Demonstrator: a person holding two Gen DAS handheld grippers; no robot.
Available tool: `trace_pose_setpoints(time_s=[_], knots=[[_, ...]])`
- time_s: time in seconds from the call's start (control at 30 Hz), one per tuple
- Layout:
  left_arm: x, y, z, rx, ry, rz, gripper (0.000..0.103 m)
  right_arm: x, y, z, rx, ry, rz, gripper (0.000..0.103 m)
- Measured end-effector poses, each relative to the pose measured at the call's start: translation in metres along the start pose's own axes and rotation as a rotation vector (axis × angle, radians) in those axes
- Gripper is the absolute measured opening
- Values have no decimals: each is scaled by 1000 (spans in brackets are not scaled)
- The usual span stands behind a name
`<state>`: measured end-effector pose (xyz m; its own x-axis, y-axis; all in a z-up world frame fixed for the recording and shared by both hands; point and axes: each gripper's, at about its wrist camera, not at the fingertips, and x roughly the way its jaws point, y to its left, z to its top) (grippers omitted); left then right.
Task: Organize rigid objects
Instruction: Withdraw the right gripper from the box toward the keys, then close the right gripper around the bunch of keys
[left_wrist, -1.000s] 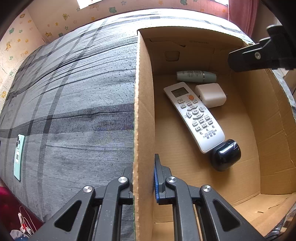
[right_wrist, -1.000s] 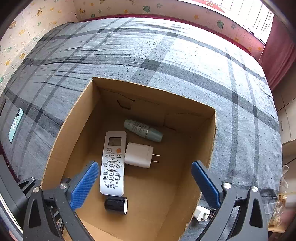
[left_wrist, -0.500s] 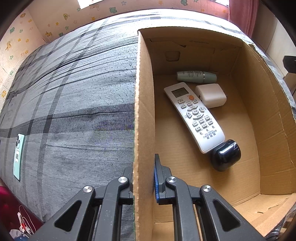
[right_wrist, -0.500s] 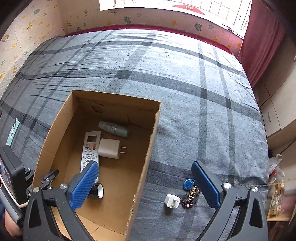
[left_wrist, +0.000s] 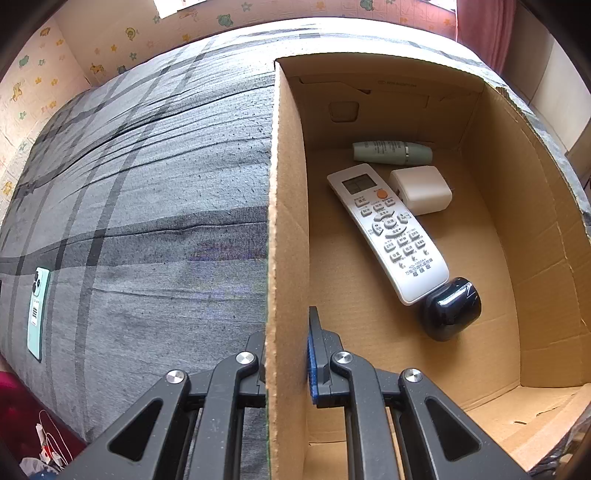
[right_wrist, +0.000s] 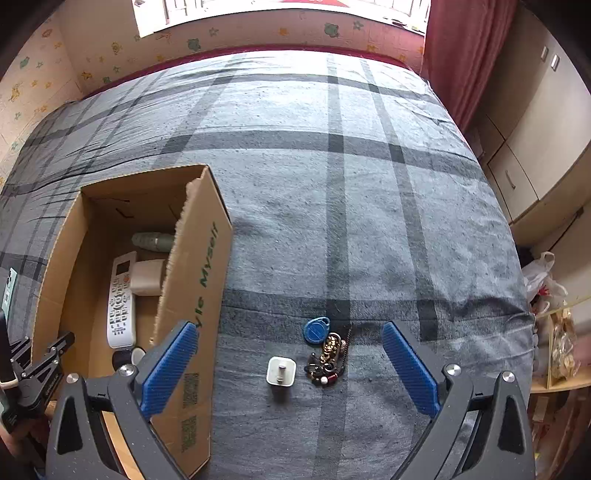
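Right wrist view, plaid bedspread (right_wrist: 332, 184), possibly cabinets right, right tongs (right_wrist: 290, 363) released, left tongs (left_wrist: 287, 354) clenching cardboard box (left_wrist: 286, 229).

It was a home bedroom: a bed under a grey plaid cover (right_wrist: 332, 206), cartoon-patterned wallpaper (left_wrist: 110, 55), red curtain (right_wrist: 454, 55), fitted cupboards (right_wrist: 535, 122).

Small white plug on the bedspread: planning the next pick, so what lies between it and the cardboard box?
Only bare bedspread, seen in the right wrist view, separates the small white plug from the cardboard box.
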<state>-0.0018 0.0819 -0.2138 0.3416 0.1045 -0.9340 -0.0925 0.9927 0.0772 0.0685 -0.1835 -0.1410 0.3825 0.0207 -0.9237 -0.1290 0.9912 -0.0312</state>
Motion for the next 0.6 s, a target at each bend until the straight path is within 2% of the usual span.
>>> trace_pose_setpoints(time_s=[0.3, 0.6], knots=[[0, -1, -1, 11, -2, 14, 12, 35, -46, -25, 114, 52, -55, 102], [-1, -2, -1, 7, -2, 15, 12, 73, -72, -44, 215, 127, -36, 101]])
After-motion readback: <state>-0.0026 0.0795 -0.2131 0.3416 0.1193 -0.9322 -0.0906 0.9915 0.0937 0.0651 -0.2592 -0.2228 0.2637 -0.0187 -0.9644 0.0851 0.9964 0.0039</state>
